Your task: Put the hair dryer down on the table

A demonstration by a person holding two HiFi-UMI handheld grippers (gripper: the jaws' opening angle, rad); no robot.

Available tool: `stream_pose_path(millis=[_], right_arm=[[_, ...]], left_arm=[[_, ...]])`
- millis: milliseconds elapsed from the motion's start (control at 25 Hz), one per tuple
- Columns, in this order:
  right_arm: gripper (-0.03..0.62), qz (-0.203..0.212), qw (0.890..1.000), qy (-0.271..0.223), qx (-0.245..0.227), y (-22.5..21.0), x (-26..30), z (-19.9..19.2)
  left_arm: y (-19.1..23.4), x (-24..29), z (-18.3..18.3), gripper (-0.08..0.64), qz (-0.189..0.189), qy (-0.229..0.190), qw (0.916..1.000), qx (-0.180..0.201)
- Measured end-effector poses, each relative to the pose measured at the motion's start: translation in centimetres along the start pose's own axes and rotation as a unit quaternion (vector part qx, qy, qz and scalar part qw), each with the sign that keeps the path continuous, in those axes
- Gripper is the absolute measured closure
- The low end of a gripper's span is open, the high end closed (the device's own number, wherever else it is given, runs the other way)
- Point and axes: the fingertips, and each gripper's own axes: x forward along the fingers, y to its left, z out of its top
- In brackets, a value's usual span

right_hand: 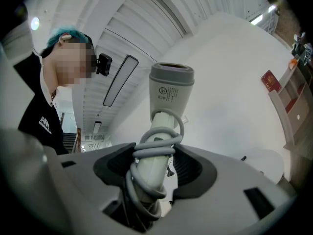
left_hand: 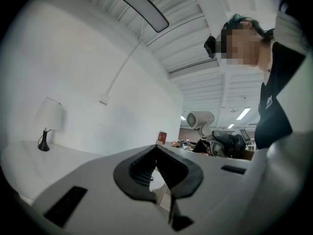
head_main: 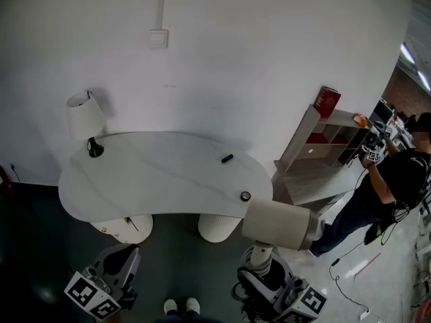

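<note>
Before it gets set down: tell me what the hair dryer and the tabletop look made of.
Hair dryer: likely matte plastic, pale, with printed marks; a rubbery-looking cord is wound round its handle. Tabletop: white, smooth, faintly veined, perhaps marble or marble-look slab.

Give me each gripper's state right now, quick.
Left gripper: closed, holding nothing.
Right gripper: closed on the hair dryer, gripping its handle.

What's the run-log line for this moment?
right gripper: shut on cord-wrapped hair dryer | hair dryer: aloft, not yet on table | left gripper: shut, empty
</note>
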Motion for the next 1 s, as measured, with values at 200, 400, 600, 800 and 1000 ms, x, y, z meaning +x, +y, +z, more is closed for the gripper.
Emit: stream_pose_path(millis=[200, 400, 600, 800, 1000], right_arm=[[0.337, 0.001, 1.000, 0.005, 0.003, -1.3, -0.7, -0.2], [0.337, 0.006, 1.000, 0.013, -0.002, -2.1, -1.4, -0.5], [0.337, 0.004, 1.000, 0.016, -0.012, -2.8, -2.1, -0.4], [0.337, 0.006, 1.000, 0.019, -0.017, -3.3, -1.8, -0.3], [0.337, 0.007, 1.000, 0.018, -0.006, -4.1, -0.8, -0.3]], left_arm=[[-0.5, 1.0, -0.7, 0.552, 0.003, 0.004, 1.0000, 0.004], [-1.4, 1.3, -1.4, 0.552, 0.009, 0.002, 1.0000, 0.004], [-1.9, 1.5, -2.0, 0.552, 0.012, 0.002, 0.9999, 0.003], [-1.6, 2.0, -1.7, 0.552, 0.015, 0.003, 0.9999, 0.006], [-0.8, 2.7, -1.7, 0.552, 0.016, 0.007, 0.9998, 0.002]])
